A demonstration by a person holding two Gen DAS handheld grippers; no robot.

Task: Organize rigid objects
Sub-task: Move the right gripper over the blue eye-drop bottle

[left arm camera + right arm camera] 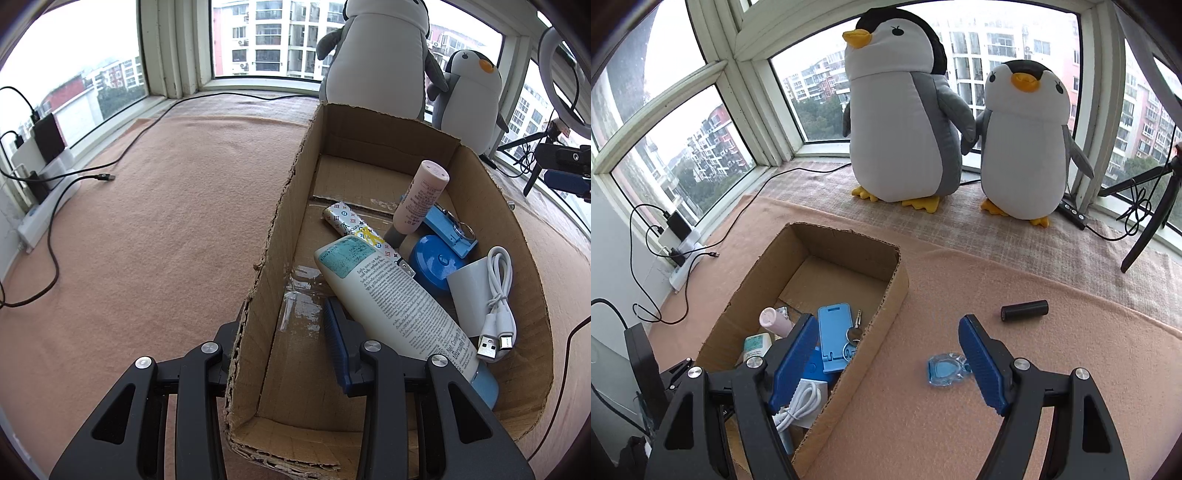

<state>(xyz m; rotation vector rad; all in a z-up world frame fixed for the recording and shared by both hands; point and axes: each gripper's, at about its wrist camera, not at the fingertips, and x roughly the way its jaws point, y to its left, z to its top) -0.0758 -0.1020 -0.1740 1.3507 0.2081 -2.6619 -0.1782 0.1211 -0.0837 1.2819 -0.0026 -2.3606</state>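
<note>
An open cardboard box (369,140) stands on the pink mat. It holds a white tube (399,302) with a blue cap, a pink bottle (421,195), a patterned stick (354,225), a blue phone stand (447,229), a blue round case (432,262) and a white USB cable (498,295). My left gripper (280,350) is open and straddles the box's left wall, with its blue-padded finger inside. My right gripper (886,325) is open above the box's right wall (897,291). On the mat to the right lie a clear blue fish-shaped piece (943,373) and a black cylinder (1025,310).
Two plush penguins (905,122) stand at the window behind the box. A power strip (683,269) with chargers and loose black cables (55,221) lies along the left edge. A black tripod (1145,229) stands at the far right.
</note>
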